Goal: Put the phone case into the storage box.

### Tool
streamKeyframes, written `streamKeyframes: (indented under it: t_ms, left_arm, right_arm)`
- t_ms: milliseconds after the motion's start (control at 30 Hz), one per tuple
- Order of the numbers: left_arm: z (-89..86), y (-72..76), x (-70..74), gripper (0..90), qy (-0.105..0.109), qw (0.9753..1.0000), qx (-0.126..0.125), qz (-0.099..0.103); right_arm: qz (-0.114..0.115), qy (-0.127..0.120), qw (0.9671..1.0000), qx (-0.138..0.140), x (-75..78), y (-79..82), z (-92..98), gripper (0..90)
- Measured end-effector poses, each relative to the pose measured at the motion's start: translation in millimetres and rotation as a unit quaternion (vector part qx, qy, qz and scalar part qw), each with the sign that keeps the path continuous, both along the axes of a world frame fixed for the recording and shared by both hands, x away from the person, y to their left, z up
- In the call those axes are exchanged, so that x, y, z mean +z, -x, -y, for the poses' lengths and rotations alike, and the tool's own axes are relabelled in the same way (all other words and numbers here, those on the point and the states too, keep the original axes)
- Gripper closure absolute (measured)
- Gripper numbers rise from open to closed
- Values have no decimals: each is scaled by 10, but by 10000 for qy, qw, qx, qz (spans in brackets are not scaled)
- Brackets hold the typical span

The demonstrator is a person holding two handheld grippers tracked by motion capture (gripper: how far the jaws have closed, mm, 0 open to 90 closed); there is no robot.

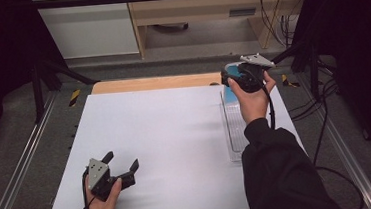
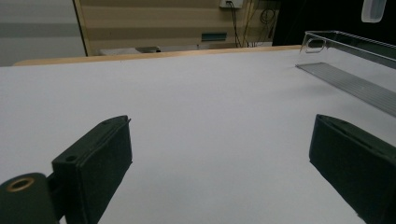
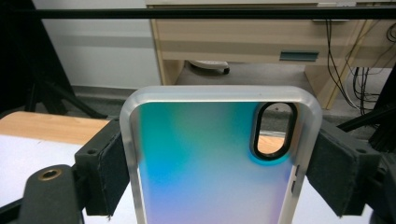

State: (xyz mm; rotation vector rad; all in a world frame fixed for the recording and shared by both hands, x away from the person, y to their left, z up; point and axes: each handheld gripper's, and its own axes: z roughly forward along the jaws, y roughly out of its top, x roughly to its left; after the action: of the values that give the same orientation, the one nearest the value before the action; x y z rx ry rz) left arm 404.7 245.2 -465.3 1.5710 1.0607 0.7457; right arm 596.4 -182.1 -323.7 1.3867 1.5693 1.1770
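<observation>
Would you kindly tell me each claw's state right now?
Left claw: open, holding nothing, above the white board.
Right claw: shut on the phone case.

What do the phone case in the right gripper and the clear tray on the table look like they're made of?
The phone case looks like plastic: a glossy back shading iridescent blue to violet, and a frosted, translucent rim, possibly soft rubbery plastic. The right gripper clamps its sides. The tray looks like clear acrylic or similar hard plastic: see-through walls, shiny edges, ribbed floor.

The phone case runs off the right gripper view's bottom edge. In the high view, the person's right hand hides most of it. The clear tray is cut by the left gripper view's right edge.
</observation>
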Motion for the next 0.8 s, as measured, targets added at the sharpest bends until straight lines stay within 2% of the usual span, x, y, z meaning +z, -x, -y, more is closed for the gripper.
streamKeyframes:
  t_ms: [167, 367, 800]
  left_arm:
    - [10, -1, 2, 53, -20, 10000, -27, 29]
    - [12, -4, -5, 49, -90, 9999, 104, 19]
    - [-33, -6, 7, 44, -24, 9999, 127, 63]
  right_arm:
    - [16, -92, 9999, -109, -61, -133, 71, 178]
    - [1, -8, 9999, -148, -141, -245, 72, 178]
    - [-38, 91, 9998, -149, -253, -320, 30, 178]
